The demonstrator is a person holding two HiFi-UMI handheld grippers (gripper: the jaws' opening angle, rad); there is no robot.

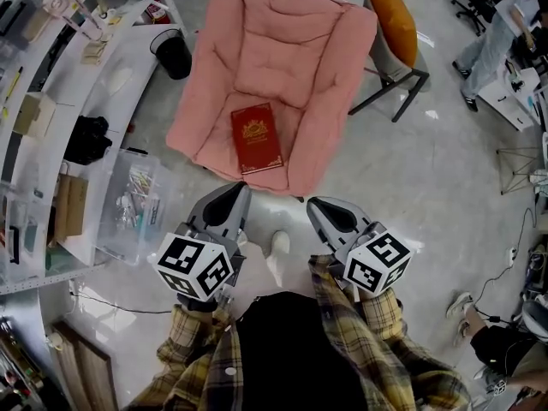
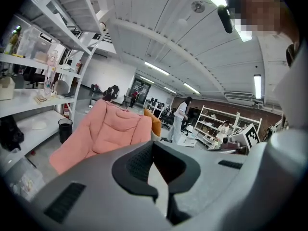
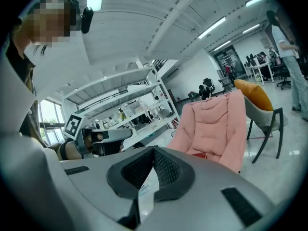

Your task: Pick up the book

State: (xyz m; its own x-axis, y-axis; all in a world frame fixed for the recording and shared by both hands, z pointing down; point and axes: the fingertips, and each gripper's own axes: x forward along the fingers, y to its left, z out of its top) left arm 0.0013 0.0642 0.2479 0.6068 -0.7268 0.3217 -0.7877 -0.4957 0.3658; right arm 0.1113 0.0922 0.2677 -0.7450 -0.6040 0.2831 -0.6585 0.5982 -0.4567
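Book (image 1: 256,138) lies flat on the chair (image 1: 325,75) seat, near its front edge, not yet gripped. Left gripper (image 1: 229,197) and right gripper (image 1: 318,205) are both closed and empty, short of the chair. Approach, grasp and lift are all outstanding.

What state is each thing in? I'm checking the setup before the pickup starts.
Book, closed, lying flat on the chair seat, untouched.
Pink chair, unfolded, carrying the book.
Bin, upright on the floor.
Left gripper, fingers shut, empty.
Right gripper, fingers shut, empty.
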